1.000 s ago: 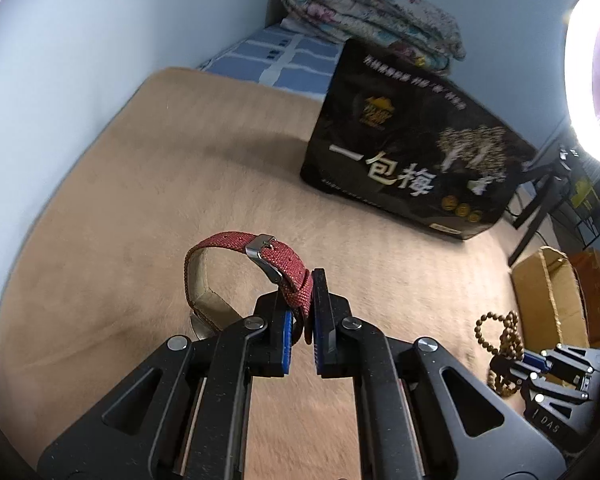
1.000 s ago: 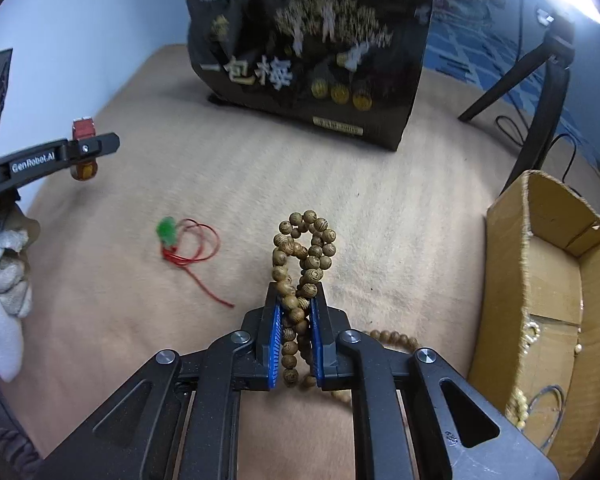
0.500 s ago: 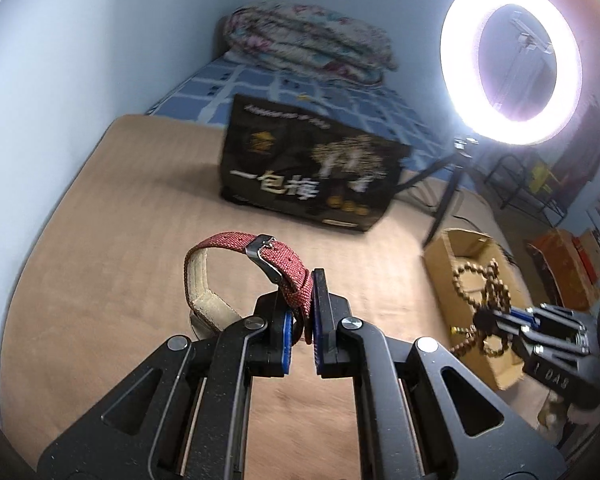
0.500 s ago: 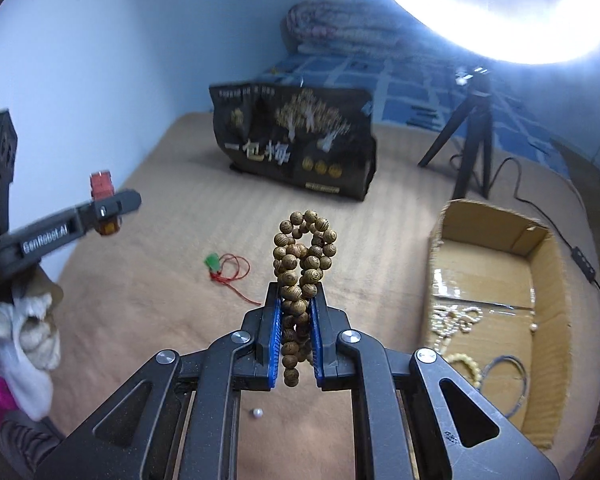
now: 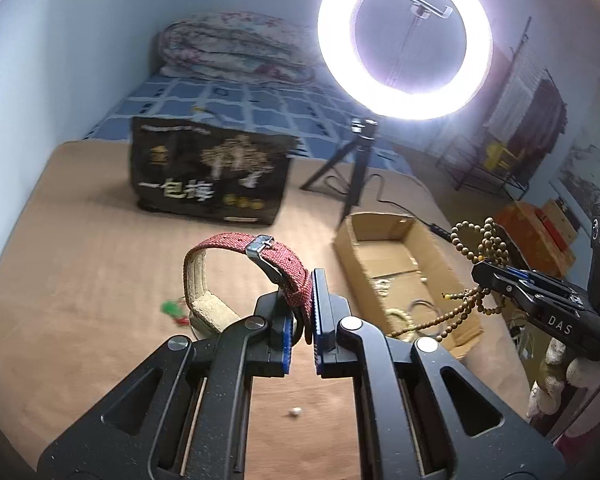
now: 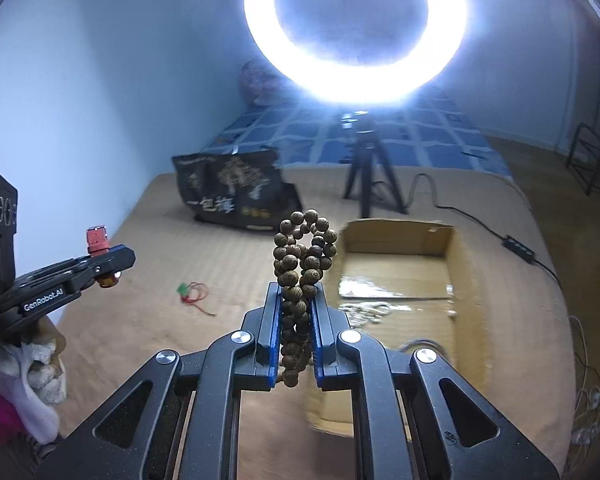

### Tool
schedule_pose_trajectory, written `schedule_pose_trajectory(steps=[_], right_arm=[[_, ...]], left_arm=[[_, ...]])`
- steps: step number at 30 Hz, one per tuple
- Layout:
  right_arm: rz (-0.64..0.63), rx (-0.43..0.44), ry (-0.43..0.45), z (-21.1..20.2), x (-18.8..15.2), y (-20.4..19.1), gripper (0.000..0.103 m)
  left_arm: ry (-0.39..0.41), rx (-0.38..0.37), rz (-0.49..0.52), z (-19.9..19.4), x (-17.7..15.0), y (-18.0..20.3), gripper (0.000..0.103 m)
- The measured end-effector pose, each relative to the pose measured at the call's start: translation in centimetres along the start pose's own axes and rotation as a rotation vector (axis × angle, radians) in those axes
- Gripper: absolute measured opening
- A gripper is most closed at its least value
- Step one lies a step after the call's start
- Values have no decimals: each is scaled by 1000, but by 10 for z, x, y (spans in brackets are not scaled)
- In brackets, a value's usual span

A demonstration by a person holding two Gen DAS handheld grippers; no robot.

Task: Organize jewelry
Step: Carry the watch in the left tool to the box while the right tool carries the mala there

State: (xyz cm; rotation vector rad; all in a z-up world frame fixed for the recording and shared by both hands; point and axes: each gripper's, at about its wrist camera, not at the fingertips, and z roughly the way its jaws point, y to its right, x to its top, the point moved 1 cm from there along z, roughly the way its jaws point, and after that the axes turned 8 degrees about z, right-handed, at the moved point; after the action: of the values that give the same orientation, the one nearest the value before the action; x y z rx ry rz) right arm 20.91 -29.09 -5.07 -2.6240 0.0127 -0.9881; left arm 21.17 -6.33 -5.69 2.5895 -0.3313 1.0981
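Left gripper (image 5: 301,320) fingers nearly closed, pinching red woven watch strap (image 5: 260,262); strap loop arcs up-left, tan lining, metal buckle. Right gripper (image 6: 296,334) clamped on wooden bead bracelet (image 6: 303,258), round beads bunched above tips. Open cardboard box (image 6: 396,240) on tan mat, pale bead strands and dark ring inside. Red cord with green pendant (image 6: 192,294) lying on mat, left of box.

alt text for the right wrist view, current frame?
The right gripper is shut on a looped strand of brown wooden beads, held above a tan blanket beside an open cardboard box with pale jewelry inside. At left, the left gripper holds a red strap; a green pendant on red cord lies on the blanket, before a glaring ring light.
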Motion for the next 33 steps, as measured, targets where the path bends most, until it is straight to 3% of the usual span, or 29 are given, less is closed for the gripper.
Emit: schedule_pose_trajectory(steps=[14,33], right_arm=[[106,-67,35,-27,5,78,11],[112,-90,-56,5,-13,112,11]], left_arm=[[-27,-90,78,44,17,69,6],[-124,-127,146,149,23,116,6]])
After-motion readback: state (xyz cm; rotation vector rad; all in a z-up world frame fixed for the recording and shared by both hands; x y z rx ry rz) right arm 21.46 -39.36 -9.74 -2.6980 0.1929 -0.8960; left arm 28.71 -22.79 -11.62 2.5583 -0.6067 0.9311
